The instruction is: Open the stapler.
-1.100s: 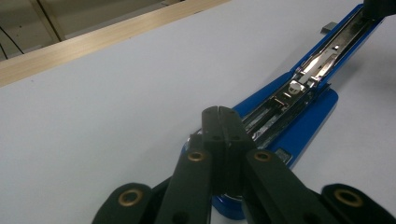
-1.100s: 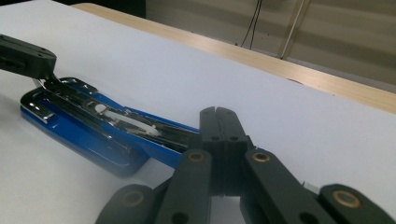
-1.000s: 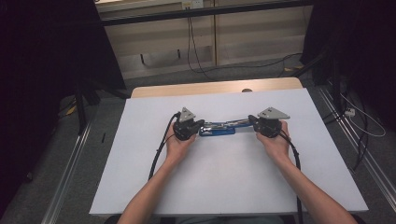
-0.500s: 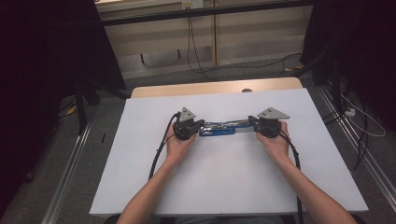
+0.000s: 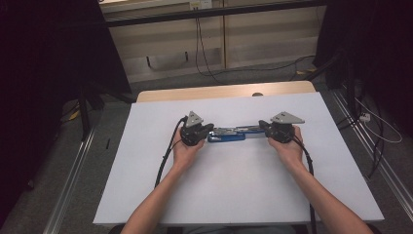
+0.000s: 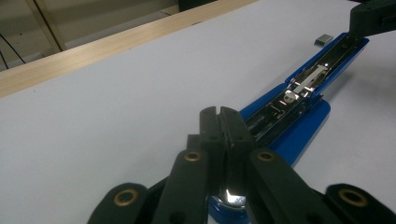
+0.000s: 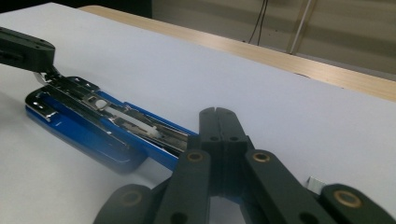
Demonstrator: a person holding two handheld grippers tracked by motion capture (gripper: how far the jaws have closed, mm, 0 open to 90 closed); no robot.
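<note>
A blue stapler [image 5: 229, 134] lies folded open flat at the middle of the white table, its metal staple rail [image 6: 308, 79] facing up. My left gripper [image 5: 210, 129] sits at its left end with the jaws pressed together [image 6: 219, 112] over the blue base. My right gripper [image 5: 263, 127] sits at the stapler's right end, jaws likewise together [image 7: 218, 112] above the blue arm [image 7: 93, 116]. Each gripper's tips meet the stapler; I cannot tell whether either pinches it. A small grey block of staples [image 6: 325, 39] lies on the table beside the right end.
The white sheet [image 5: 234, 195] covers the table, with a wooden strip [image 5: 224, 91] along the far edge. Dark curtains, cables and floor rails surround the table. The person's forearms come in from the near edge.
</note>
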